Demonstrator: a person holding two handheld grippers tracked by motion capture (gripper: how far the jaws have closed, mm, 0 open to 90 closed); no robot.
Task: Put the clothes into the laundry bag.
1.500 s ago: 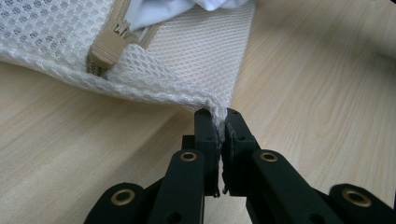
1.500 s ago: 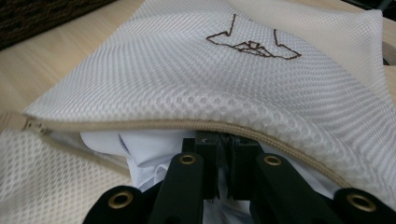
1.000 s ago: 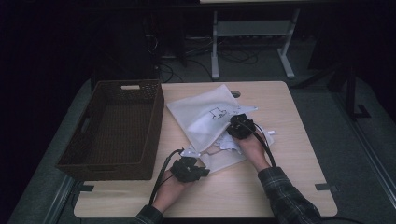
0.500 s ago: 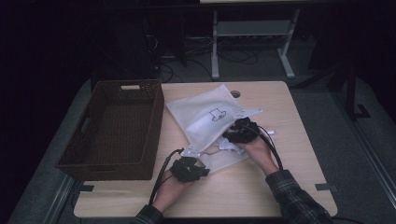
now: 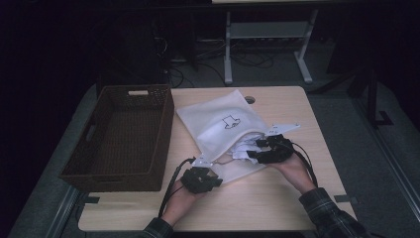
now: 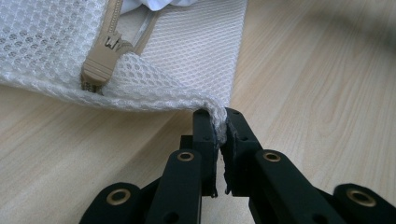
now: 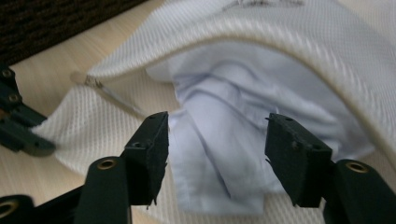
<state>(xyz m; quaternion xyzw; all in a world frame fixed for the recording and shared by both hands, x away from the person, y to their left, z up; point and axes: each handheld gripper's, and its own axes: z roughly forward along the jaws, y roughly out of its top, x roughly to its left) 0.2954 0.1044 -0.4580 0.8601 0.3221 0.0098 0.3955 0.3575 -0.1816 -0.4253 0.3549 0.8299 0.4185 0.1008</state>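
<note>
white mesh bag (image 5: 223,124) lies mid-table beside the basket (image 5: 119,139), mouth toward the person. a pale garment (image 7: 224,140) sits partly inside it, its far end hidden. the left gripper (image 6: 220,135) pinches the bag's corner near the zipper (image 6: 100,65). the right gripper (image 7: 217,140), jaws just opened and spread, straddles the garment without pressing; the high view blurs this.

High view dim – gripper views bright, slightly blurred.

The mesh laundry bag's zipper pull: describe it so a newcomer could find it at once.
On the wooden table, right of the wicker basket, lies a white mesh laundry bag. At its open near corner sits the zipper pull, tan against white mesh.
</note>
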